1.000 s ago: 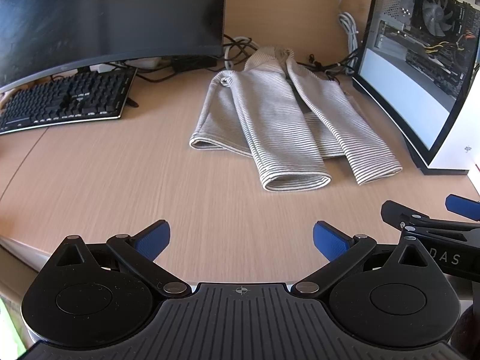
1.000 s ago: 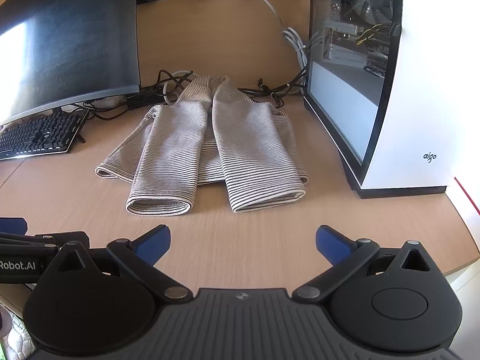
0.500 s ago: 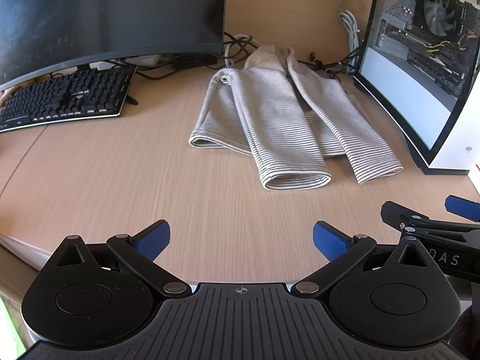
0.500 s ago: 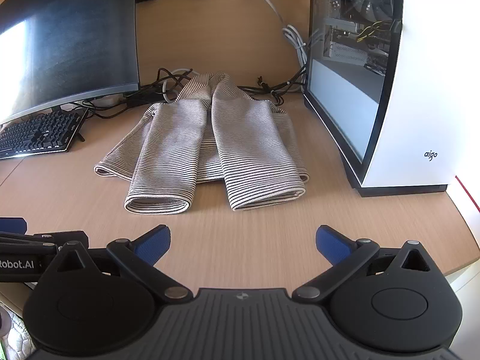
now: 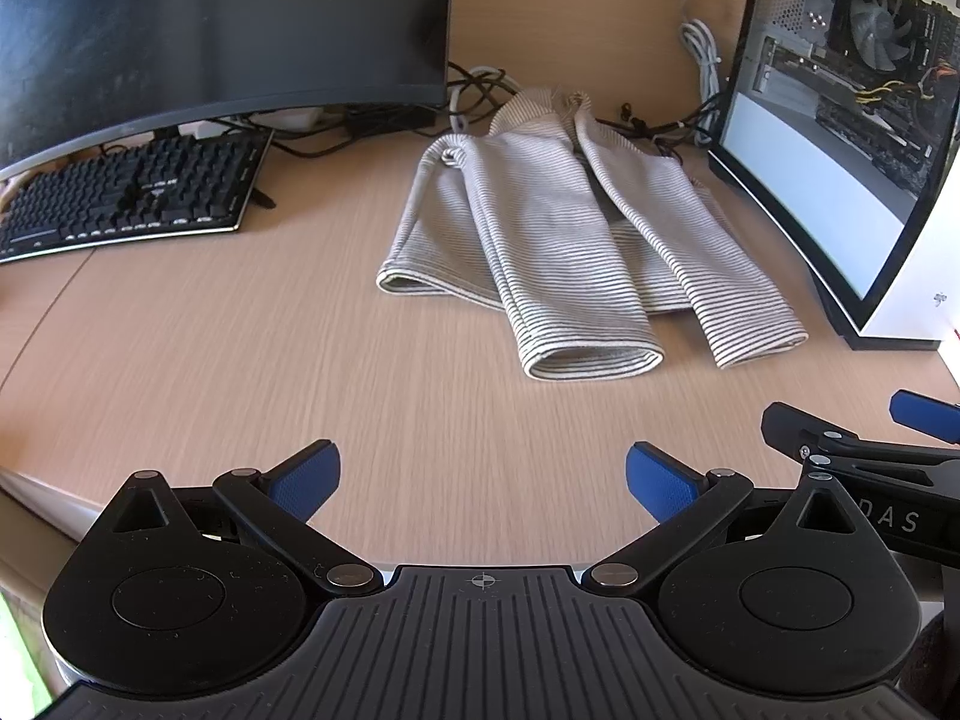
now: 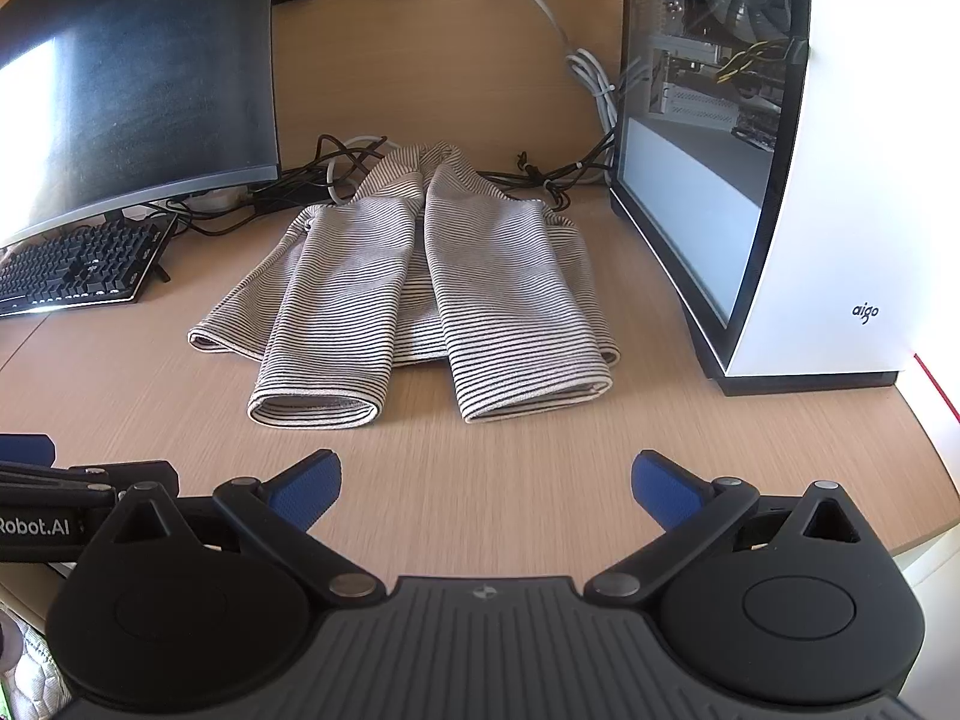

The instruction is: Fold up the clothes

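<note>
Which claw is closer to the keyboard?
Left. The left claw hovers open over the desk's near edge, with the keyboard ahead to its left. The right claw is open too, farther to the right.

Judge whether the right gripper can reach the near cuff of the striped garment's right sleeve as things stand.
Probably yes: the right gripper is open, and only bare desk lies between it and the cuff of the striped garment.
</note>
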`<action>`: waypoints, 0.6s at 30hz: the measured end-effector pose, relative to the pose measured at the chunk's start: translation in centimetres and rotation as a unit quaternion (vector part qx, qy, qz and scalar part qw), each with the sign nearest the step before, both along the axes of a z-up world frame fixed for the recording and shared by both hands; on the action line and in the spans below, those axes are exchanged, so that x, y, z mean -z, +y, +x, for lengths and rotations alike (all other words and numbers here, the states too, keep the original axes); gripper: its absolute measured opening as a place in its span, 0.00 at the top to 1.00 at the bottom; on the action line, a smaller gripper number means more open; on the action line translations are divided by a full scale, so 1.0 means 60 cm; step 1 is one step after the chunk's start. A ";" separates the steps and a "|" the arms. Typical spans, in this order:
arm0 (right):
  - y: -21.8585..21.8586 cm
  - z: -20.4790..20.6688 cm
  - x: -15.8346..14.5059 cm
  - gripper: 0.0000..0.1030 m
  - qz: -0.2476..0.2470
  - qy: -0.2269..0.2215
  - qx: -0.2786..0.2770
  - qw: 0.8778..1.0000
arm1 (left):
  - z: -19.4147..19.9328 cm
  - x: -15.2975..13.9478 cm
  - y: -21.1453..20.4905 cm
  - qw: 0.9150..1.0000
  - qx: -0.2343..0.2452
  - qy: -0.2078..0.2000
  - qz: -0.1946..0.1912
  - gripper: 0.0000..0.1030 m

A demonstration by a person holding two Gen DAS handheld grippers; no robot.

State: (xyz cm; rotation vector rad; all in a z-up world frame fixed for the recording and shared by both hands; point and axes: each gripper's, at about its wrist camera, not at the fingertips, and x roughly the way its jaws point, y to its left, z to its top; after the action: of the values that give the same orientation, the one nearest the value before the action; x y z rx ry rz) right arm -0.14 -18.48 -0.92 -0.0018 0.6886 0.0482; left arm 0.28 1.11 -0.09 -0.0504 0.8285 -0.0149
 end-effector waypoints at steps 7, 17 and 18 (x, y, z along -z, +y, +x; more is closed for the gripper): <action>-0.005 0.002 0.002 0.00 0.001 0.002 -0.001 1.000 | 0.003 0.002 -0.001 1.000 0.002 0.003 -0.001 0.00; -0.005 0.009 0.007 0.00 0.001 0.007 -0.005 1.000 | 0.009 0.006 -0.001 1.000 0.004 0.007 -0.004 0.00; -0.005 0.010 0.008 0.00 0.002 0.009 -0.005 1.000 | 0.010 0.006 -0.001 1.000 0.005 0.008 -0.005 0.00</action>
State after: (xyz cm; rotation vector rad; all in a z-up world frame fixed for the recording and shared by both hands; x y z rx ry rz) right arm 0.47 -18.76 -1.39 -0.0012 0.7057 0.0590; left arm 0.88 1.07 -0.48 -0.0552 0.8438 -0.0272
